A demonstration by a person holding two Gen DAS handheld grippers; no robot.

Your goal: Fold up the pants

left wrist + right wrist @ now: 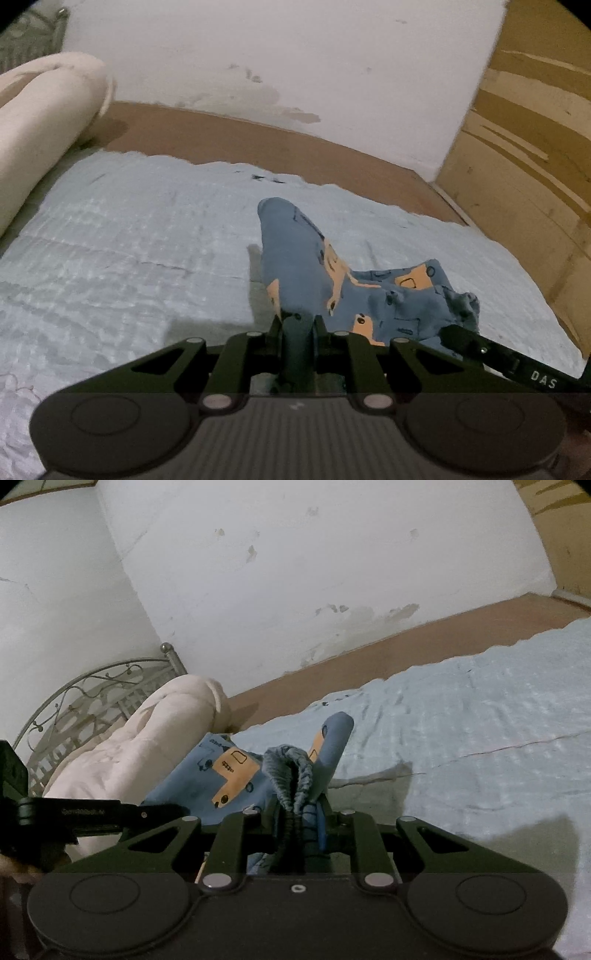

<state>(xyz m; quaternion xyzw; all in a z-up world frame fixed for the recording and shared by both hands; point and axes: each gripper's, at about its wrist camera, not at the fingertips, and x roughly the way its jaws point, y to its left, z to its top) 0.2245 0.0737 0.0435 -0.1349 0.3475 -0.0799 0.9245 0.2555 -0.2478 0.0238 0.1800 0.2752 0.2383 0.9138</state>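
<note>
Small blue pants [295, 266] with orange and dark vehicle prints hang between my two grippers above a light blue bedspread [129, 240]. My left gripper [297, 321] is shut on one end of the cloth, which rises ahead of its fingers. My right gripper [297, 805] is shut on the gathered elastic waistband [295, 771], with the printed pants [229, 771] spreading to its left. The right gripper's finger shows in the left wrist view [480, 347]; the left gripper's finger shows in the right wrist view [92, 812].
A rolled cream blanket [147, 746] lies at the head of the bed by a metal headboard [92, 690]. A brown strip [258, 144] runs along the white wall [277, 55]. A wooden cupboard [535, 166] stands at the bed's other side.
</note>
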